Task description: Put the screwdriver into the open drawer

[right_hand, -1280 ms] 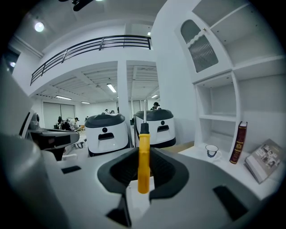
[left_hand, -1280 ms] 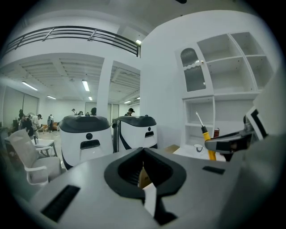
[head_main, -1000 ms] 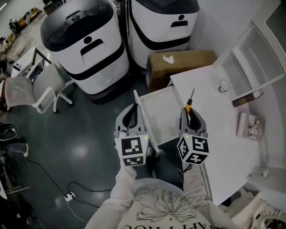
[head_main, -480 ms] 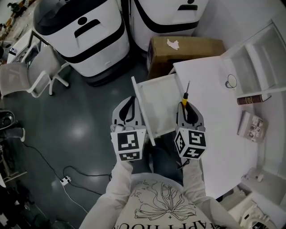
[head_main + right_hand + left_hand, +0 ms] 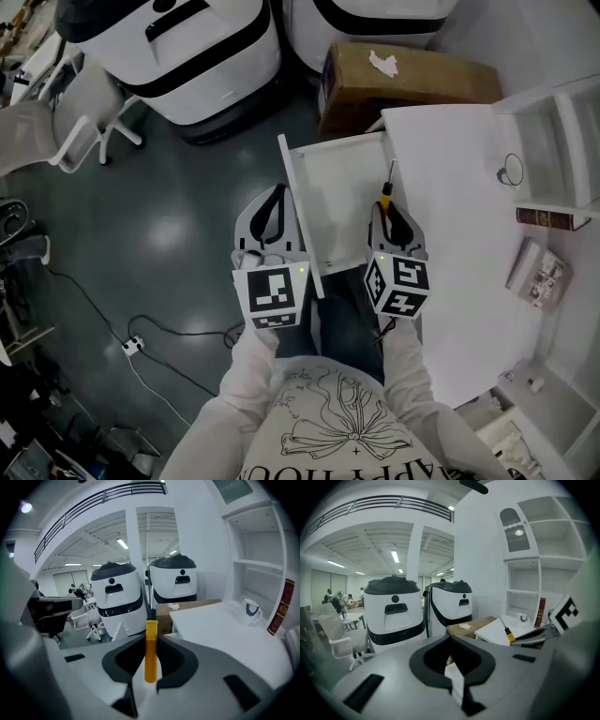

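The screwdriver [image 5: 385,193] has a yellow handle and a thin dark shaft that points away from me. My right gripper [image 5: 387,210] is shut on the handle [image 5: 150,654], which stands upright between its jaws. It hangs over the right edge of the open white drawer [image 5: 336,208], where the drawer meets the white desk [image 5: 450,234]. My left gripper [image 5: 277,191] is shut and empty, just left of the drawer's front panel [image 5: 298,220] and over the floor. In the left gripper view the screwdriver [image 5: 506,630] shows at the right.
A cardboard box [image 5: 412,82] sits beyond the drawer, and two big white-and-black machines [image 5: 178,42] stand behind it. On the desk's right are a mug [image 5: 511,171], a dark book [image 5: 547,217] and a small box [image 5: 538,272]. A chair [image 5: 56,131] and a floor cable [image 5: 131,345] lie left.
Both grippers have come down together toward the drawer. The right one still holds the screwdriver, now tipped more downward. The left stays shut.
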`<state>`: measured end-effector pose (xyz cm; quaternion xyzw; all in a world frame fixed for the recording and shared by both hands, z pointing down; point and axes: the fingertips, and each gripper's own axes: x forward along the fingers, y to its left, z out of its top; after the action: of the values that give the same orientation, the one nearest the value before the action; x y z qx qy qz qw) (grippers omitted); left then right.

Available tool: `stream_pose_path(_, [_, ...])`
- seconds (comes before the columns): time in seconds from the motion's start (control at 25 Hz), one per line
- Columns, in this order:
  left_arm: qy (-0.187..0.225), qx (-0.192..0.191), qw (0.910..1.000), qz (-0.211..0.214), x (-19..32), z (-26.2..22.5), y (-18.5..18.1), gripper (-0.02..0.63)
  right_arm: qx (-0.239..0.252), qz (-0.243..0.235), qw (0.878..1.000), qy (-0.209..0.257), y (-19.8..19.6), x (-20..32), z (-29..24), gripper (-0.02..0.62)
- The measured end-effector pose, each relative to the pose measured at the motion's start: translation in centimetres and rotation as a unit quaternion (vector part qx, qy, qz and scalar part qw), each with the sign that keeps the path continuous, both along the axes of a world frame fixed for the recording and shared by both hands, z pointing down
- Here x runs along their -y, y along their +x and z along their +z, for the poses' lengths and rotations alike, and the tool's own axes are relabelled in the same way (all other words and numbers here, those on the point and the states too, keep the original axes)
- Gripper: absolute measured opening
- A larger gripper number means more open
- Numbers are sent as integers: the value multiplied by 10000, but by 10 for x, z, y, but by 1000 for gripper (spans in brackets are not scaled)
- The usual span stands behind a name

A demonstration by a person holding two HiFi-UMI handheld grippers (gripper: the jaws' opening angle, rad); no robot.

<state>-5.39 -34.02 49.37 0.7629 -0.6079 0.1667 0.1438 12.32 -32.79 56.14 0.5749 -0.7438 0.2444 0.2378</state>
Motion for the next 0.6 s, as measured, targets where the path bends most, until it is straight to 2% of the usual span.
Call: stream_pose_path(0.6, [-306,91,9992,-236,25,56,-5,5,-35,-112,9924,-1225,0,11,143,72])
